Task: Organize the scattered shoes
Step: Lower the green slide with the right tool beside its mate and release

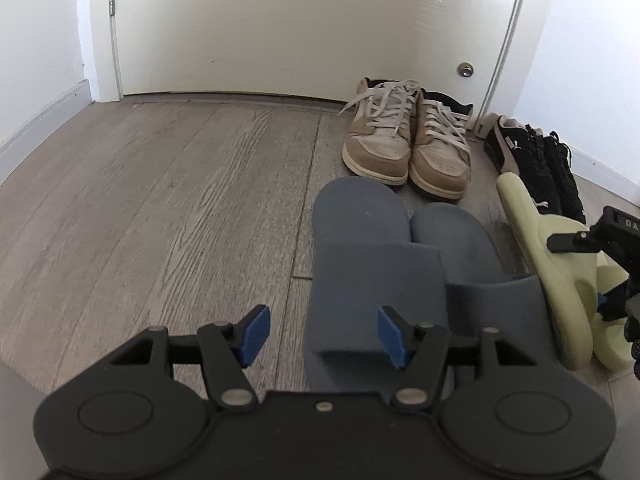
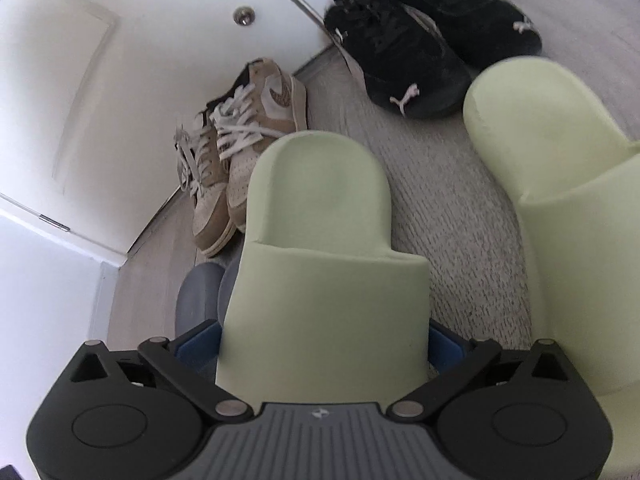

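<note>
foam slides first, sneakers already lined up

pale green slide [image 2: 320, 264] sits clamped in the right gripper [image 2: 320, 344], pads pressing the strap's sides; it looks light and squashy, so gripping the strap suits it. its mate [image 2: 560, 200] lies at 3 o'clock. only the left view shows the left gripper [image 1: 322, 334] half open and empty over the grey slides [image 1: 368, 240], with tan sneakers [image 1: 404, 140] by the door [image 1: 280, 32] at 12.

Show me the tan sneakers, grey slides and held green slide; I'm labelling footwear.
tan sneakers [image 1: 404, 140], left wrist view, laced top.
grey slides [image 1: 360, 216], left wrist view, left slide's footbed.
green slide [image 2: 320, 300], right wrist view, strap.
</note>
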Motion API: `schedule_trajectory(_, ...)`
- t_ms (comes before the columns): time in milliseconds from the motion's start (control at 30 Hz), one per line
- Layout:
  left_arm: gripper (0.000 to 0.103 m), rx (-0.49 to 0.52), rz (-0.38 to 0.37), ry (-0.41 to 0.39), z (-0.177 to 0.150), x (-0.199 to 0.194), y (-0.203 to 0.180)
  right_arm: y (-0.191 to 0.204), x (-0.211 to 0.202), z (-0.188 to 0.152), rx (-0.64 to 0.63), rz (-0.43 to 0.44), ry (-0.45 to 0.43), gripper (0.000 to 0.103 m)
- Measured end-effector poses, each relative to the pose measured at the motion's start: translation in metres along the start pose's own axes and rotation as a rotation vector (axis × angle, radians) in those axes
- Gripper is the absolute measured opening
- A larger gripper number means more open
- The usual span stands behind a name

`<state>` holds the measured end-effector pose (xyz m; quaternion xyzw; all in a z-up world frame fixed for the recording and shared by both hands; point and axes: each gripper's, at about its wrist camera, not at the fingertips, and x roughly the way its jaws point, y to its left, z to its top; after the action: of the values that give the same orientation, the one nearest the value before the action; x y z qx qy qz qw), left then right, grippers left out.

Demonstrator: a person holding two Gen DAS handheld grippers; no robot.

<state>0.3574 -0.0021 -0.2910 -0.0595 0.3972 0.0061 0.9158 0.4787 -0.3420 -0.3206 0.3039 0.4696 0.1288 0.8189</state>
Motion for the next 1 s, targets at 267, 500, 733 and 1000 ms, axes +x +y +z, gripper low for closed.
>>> schedule_trajectory(267,0.061,-0.032,-0.007,0.002,0.003,0.001,0.006,0.018,-0.027,-0.013,-0.255,-0.305,-0.12,0.101)
schedule_trajectory(500,0.061,-0.02,-0.01,-0.005,0.005,-0.002,0.0,0.033,-0.011,-0.044,-0.522,-0.499,-0.127,0.101)
schedule_trajectory(733,0.061,-0.016,-0.012,-0.002,0.003,-0.002,-0.001,0.034,0.003,-0.061,-0.633,-0.57,-0.143,0.102)
schedule_trajectory(1000,0.061,-0.015,-0.012,-0.006,0.004,-0.002,-0.002,0.031,0.006,-0.051,-0.536,-0.551,-0.13,0.103)
